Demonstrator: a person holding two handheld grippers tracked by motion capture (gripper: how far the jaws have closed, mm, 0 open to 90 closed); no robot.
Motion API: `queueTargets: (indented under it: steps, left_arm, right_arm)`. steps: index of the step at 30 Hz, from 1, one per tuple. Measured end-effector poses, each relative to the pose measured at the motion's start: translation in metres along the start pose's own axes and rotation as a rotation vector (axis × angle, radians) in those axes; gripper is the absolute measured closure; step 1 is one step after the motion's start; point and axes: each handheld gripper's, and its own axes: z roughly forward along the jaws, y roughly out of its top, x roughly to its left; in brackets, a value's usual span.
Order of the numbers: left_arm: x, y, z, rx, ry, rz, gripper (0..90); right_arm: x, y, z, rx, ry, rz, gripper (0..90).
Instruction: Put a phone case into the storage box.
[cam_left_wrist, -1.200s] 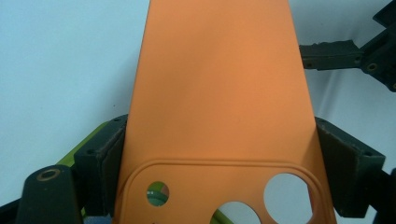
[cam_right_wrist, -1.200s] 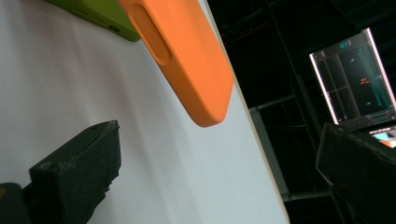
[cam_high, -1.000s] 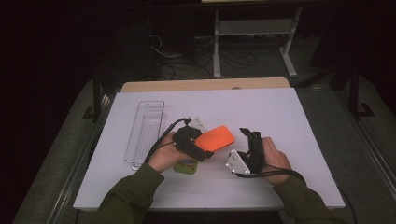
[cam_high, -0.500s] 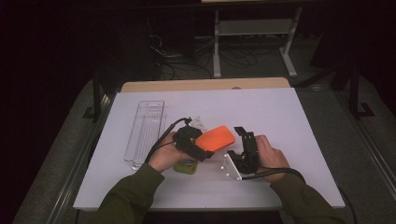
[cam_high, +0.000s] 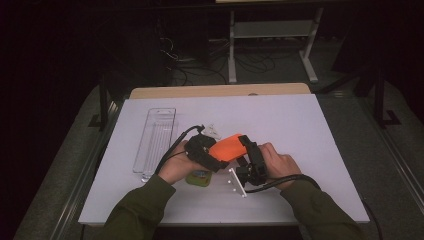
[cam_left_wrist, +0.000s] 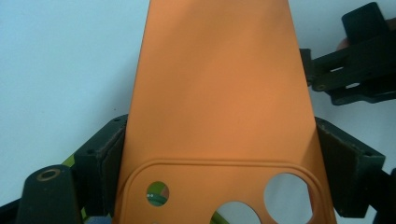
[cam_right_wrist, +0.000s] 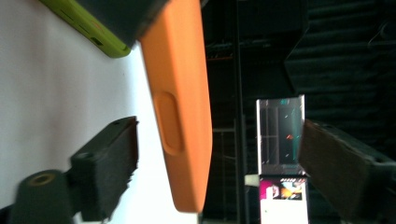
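An orange phone case (cam_high: 227, 146) hangs tilted above the white table, gripped at its camera-hole end by my left gripper (cam_high: 219, 156). In the left gripper view the pads (cam_left_wrist: 109, 158) press on both long edges of the case (cam_left_wrist: 219, 93). My right gripper (cam_high: 248, 151) has come in from the right. Its jaws have just been closing and straddle the free end of the case (cam_right_wrist: 180, 107), with a gap showing between each pad (cam_right_wrist: 116, 154) and the case. A green case-like object (cam_high: 198, 177) lies under the left hand.
A clear plastic tray (cam_high: 155, 142) lies lengthwise on the left of the white table (cam_high: 310, 125). A small pale item (cam_high: 214, 131) sits just behind the hands. Beyond the table's far edge are dark floor, cables and a metal stand.
The right hand has slid left toward the orange case, and its jaws now reach around the case's free end. The left hand and the case have stayed put.
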Motion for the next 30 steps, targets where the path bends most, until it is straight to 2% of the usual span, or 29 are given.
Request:
queueTargets:
  steps: [2,4,8,17,21,24,28,30]
  left_arm:
    - [0.0,0.0,0.0,0.0,0.003,0.0,15.6]
    - [0.0,0.0,0.0,0.004,0.001,0.001,15.6]
    - [-0.001,0.0,0.0,-0.001,0.001,0.002,15.7]
    - [0.001,0.0,0.0,0.001,0.0,0.003,15.6]
    - [0.0,0.0,0.0,0.002,0.001,0.004,15.6]
    - [-0.001,0.0,0.001,-0.007,-0.001,-0.01,15.6]
    - [0.0,-0.001,0.002,-0.004,0.002,-0.004,15.6]
    - [-0.001,0.0,0.003,-0.013,0.0,-0.02,15.6]
  right_arm:
    - [0.002,0.001,0.001,-0.011,-0.002,0.009,22.6]
    - [0.003,0.002,0.0,-0.006,0.014,-0.016,27.9]
    - [0.006,0.005,-0.001,-0.029,0.013,-0.045,38.3]
    - [0.012,0.007,-0.002,-0.042,0.032,-0.065,57.5]
    - [0.012,0.008,-0.003,-0.05,0.035,-0.081,63.5]
    - [0.012,0.009,-0.003,-0.055,0.039,-0.088,67.2]
    - [0.013,0.009,-0.003,-0.052,0.042,-0.097,72.3]
    - [0.013,0.009,-0.003,-0.05,0.045,-0.096,73.2]
